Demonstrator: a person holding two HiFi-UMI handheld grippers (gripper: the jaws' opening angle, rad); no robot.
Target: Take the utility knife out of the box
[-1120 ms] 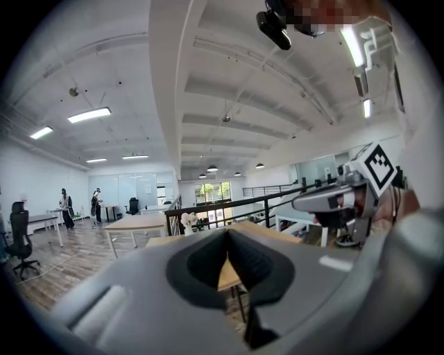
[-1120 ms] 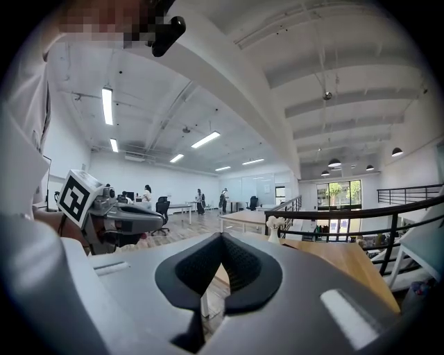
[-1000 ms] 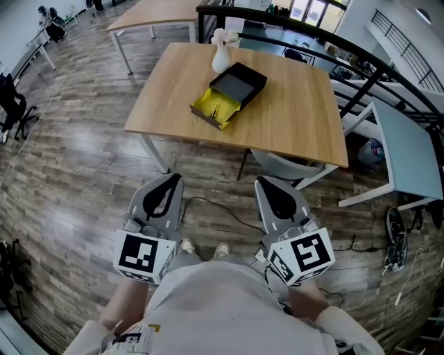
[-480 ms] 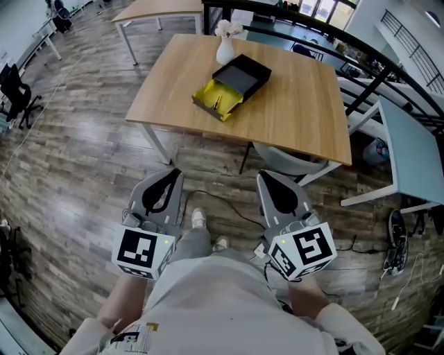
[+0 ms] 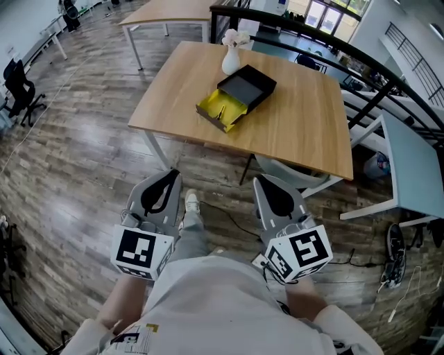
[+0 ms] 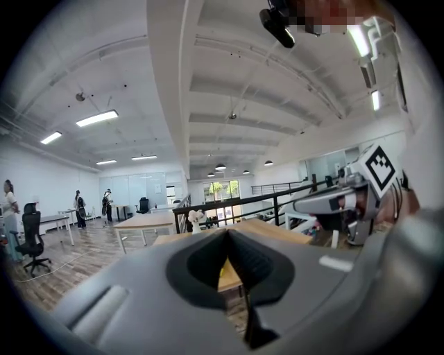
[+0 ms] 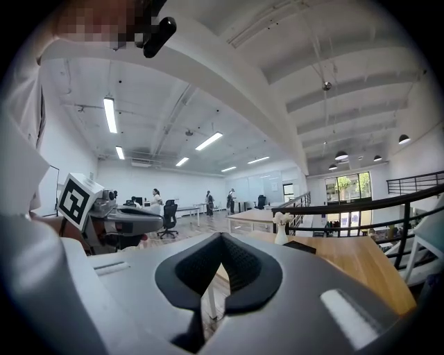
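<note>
Left gripper [image 5: 171, 175] and right gripper [image 5: 263, 182], jaws pressed together and empty, hang well short of the wooden table [image 5: 305, 132], where the open black box [image 5: 248, 84] with its yellow tray [image 5: 223, 109] sits beside a white vase [image 5: 231, 61]; the knife is too small to make out

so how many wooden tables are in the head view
2. The near table bears the open box and vase; the far table stands behind it at the top edge. More may lie outside the frame.
</note>
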